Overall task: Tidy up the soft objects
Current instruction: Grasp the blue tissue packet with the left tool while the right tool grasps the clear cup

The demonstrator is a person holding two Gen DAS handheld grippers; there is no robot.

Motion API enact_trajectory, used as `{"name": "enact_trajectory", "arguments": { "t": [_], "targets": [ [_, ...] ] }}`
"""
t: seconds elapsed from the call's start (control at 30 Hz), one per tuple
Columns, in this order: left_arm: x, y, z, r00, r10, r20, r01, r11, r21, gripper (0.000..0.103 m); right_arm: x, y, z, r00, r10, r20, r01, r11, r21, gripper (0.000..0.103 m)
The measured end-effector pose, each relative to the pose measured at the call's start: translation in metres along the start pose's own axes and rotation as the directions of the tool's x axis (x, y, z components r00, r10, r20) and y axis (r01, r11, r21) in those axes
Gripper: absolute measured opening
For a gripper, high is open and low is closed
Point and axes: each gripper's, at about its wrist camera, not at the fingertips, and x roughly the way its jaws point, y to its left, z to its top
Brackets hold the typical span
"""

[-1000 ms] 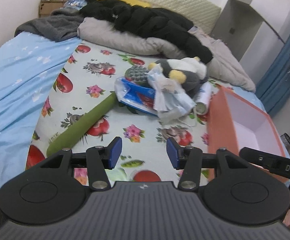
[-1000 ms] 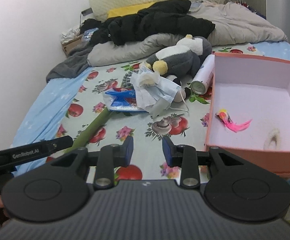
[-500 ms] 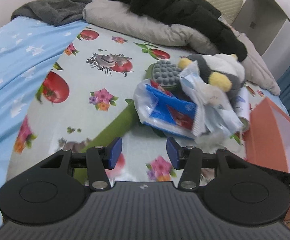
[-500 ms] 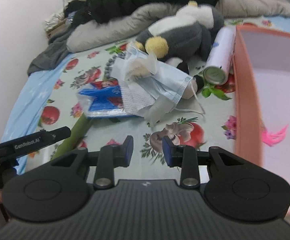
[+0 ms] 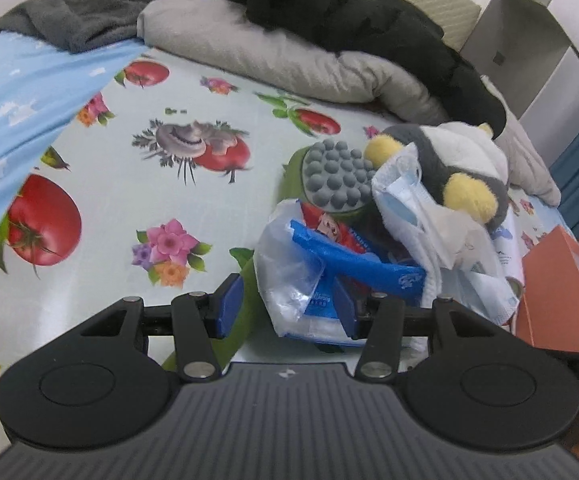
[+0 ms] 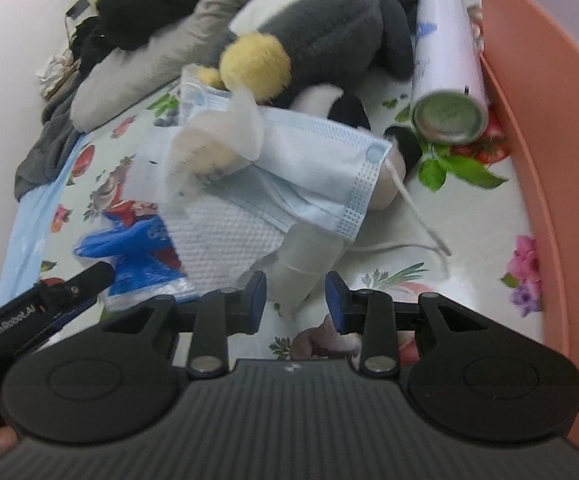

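A pile of soft things lies on the fruit-print sheet. A grey and white penguin plush [image 5: 461, 168] [image 6: 329, 28] sits at the back, with a blue face mask [image 6: 313, 160] and a white tissue [image 6: 225, 236] draped in front. My left gripper [image 5: 287, 306] is open, low over a clear bag holding a blue package [image 5: 349, 268]; the bag's corner lies between the fingers, unpressed. My right gripper [image 6: 295, 298] is open, and the end of a translucent plastic piece [image 6: 305, 256] hangs between its fingers. A green soft roll [image 5: 241, 320] passes under the left gripper.
An orange box [image 6: 529, 120] [image 5: 561, 292] stands at the right of the pile, with a spray can [image 6: 445, 72] lying against it. A grey knobbed brush [image 5: 337, 178] sits behind the bag. Grey and black bedding [image 5: 289, 52] is heaped at the bed's far end.
Both grippers have come forward and down, from well back over the bed to right at the pile. The right view has tilted as it closed in. Neither holds anything.
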Motion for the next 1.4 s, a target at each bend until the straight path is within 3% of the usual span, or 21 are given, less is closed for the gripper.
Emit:
{"name": "enact_trajectory", "arguments": {
  "t": [0.1, 0.17, 0.23, 0.27, 0.47, 0.97, 1.27, 1.4],
  "targets": [
    [0.003, -0.001, 0.001, 1.000, 0.009, 0.000, -0.009, 1.000, 0.003, 0.053, 0.011, -0.003, 0.000, 1.000, -0.004, -0.017, 0.004, 1.000, 0.027, 0.034],
    [0.001, -0.003, 0.000, 1.000, 0.015, 0.011, -0.015, 1.000, 0.004, 0.036, 0.013, -0.003, 0.001, 1.000, -0.012, -0.018, 0.012, 1.000, 0.019, 0.027],
    [-0.005, -0.003, -0.002, 0.999, 0.041, 0.024, -0.041, 0.999, -0.005, 0.030, 0.011, -0.001, 0.001, 1.000, -0.025, -0.011, 0.024, 1.000, -0.005, 0.015],
    [-0.008, -0.004, -0.003, 0.999, 0.035, 0.027, -0.035, 0.999, -0.008, 0.023, 0.011, -0.001, 0.001, 0.999, -0.027, -0.019, 0.027, 0.999, -0.017, 0.015],
    [-0.034, -0.007, -0.011, 0.998, 0.048, 0.041, -0.047, 0.998, -0.032, 0.011, -0.006, -0.001, -0.004, 0.999, -0.042, -0.014, 0.042, 0.998, -0.040, 0.008],
    [-0.141, -0.007, -0.085, 0.993, 0.108, 0.053, -0.101, 0.987, -0.123, 0.010, -0.096, -0.004, -0.056, 0.999, -0.039, 0.021, 0.041, 0.994, -0.098, 0.008],
    [-0.179, -0.010, -0.152, 0.995, 0.093, -0.040, -0.098, 0.984, -0.150, 0.011, -0.125, 0.001, -0.112, 0.999, -0.016, -0.031, 0.010, 0.981, -0.191, 0.009],
    [-0.188, -0.017, -0.170, 0.994, 0.074, -0.080, -0.081, 0.992, -0.093, 0.011, -0.127, -0.005, -0.129, 0.998, -0.028, -0.058, 0.014, 0.975, -0.223, 0.011]
  ]
}}
